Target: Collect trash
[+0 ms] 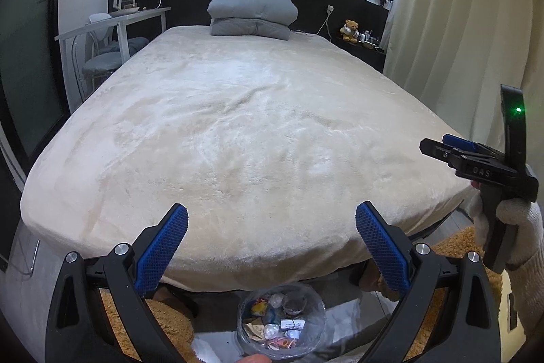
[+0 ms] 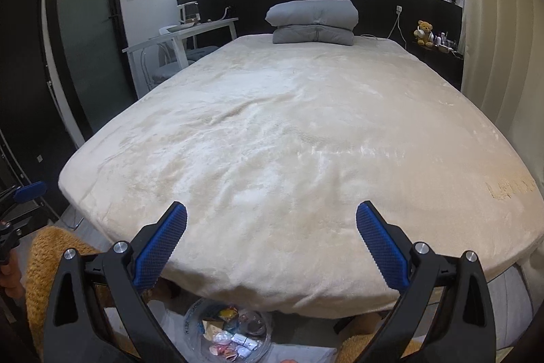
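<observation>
Both grippers, left [image 1: 272, 238] and right [image 2: 271, 238], are held with fingers spread wide and nothing between them, above the foot edge of the cream-covered bed [image 1: 244, 125]. Below that edge a clear bin [image 1: 282, 318] is seen on the floor, filled with wrappers [image 2: 234, 334].

A round clear plastic bin [image 1: 282, 318] stands upright on the floor below the cream bed's [image 1: 238, 131] foot, holding crumpled colourful wrappers [image 1: 272, 322].
</observation>
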`<state>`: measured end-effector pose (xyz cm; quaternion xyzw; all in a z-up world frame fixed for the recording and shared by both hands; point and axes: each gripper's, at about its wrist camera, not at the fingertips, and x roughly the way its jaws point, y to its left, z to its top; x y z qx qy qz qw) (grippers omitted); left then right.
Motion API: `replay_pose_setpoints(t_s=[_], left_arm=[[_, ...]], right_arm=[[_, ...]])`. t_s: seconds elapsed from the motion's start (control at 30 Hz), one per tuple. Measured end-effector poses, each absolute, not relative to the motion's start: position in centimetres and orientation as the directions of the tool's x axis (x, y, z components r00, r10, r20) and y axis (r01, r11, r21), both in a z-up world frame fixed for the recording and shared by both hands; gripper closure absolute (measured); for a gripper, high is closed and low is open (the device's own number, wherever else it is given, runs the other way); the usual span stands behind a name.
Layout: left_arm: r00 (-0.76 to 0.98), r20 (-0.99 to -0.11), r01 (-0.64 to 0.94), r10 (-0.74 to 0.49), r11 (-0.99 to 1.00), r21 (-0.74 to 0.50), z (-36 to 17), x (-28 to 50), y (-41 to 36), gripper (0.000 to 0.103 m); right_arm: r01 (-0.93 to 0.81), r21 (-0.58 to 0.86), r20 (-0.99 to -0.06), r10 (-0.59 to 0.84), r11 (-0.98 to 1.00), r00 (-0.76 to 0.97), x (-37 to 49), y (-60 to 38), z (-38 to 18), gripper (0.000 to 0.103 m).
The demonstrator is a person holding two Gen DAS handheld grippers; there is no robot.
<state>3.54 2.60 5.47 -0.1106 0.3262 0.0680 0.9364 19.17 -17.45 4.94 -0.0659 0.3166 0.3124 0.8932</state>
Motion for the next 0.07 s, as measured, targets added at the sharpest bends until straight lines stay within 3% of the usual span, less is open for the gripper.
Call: replay_pose_setpoints(t_s=[0.07], left_arm=[[0.765,-0.640,-0.219,0.064,0.962,-0.165,4.6,4.9,3.7,0.006]], right_arm=[[-0.572,0.028,-0.599,0.472,0.820,0.647,23.9,-15.8,3.1,0.004]])
